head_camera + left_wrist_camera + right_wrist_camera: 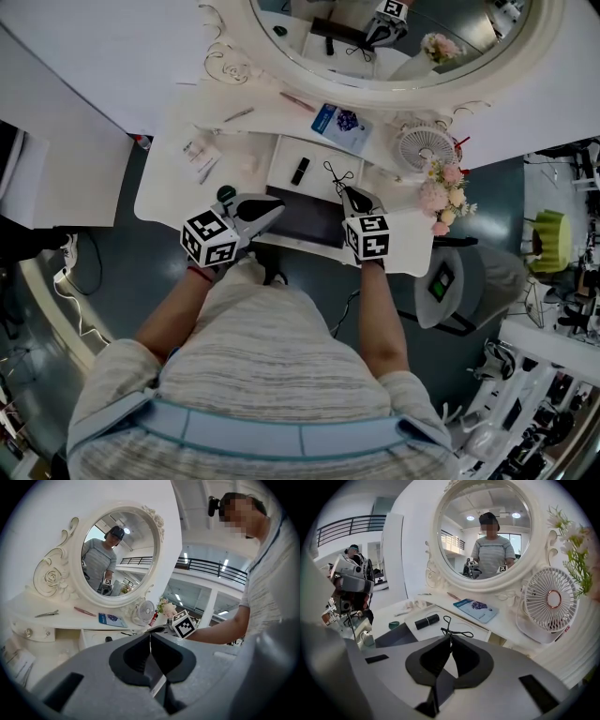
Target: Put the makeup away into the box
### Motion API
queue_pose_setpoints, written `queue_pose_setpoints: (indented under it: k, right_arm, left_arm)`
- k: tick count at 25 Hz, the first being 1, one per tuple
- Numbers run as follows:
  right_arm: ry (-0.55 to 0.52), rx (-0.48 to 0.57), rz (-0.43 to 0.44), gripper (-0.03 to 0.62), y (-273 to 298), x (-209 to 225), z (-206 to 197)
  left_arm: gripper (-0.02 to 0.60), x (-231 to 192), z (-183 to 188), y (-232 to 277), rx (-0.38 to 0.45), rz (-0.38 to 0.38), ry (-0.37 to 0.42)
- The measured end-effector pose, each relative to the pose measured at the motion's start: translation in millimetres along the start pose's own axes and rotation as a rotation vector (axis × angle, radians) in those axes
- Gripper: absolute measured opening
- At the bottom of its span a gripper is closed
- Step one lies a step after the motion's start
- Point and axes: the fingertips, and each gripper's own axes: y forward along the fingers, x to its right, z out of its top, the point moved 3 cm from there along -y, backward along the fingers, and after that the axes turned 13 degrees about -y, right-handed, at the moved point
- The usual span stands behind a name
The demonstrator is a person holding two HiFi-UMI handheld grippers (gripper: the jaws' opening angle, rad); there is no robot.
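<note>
On the white vanity lies a shallow white box (pixel 281 161) with a black lipstick tube (pixel 300 170) in it. My right gripper (pixel 352 194) is shut on a black wire eyelash curler (pixel 337 175), held just above the box's right part. In the right gripper view the curler (pixel 454 631) sticks out from the closed tips of the right gripper (pixel 451 638), beyond it the lipstick tube (pixel 427 621) in the box (pixel 412 615). My left gripper (pixel 276 205) hovers over the dark open drawer (pixel 309 223), shut with nothing in it; the left gripper (pixel 150 638) points towards the mirror.
A blue booklet (pixel 341 126), a pink pencil (pixel 296 101) and a hair clip (pixel 239 114) lie under the mirror. A small white fan (pixel 424 146) and pink flowers (pixel 441 192) stand at the right. A green round lid (pixel 225 193) and small packets (pixel 199 155) lie at the left.
</note>
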Motion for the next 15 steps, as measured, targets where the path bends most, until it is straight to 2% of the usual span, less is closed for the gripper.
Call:
queue_pose_setpoints:
  k: [15]
  right_arm:
    - [-0.046, 0.013, 0.074, 0.020, -24, -40, -7]
  left_arm:
    - [0.015, 13, -11, 5, -0.009, -0.007, 0.000]
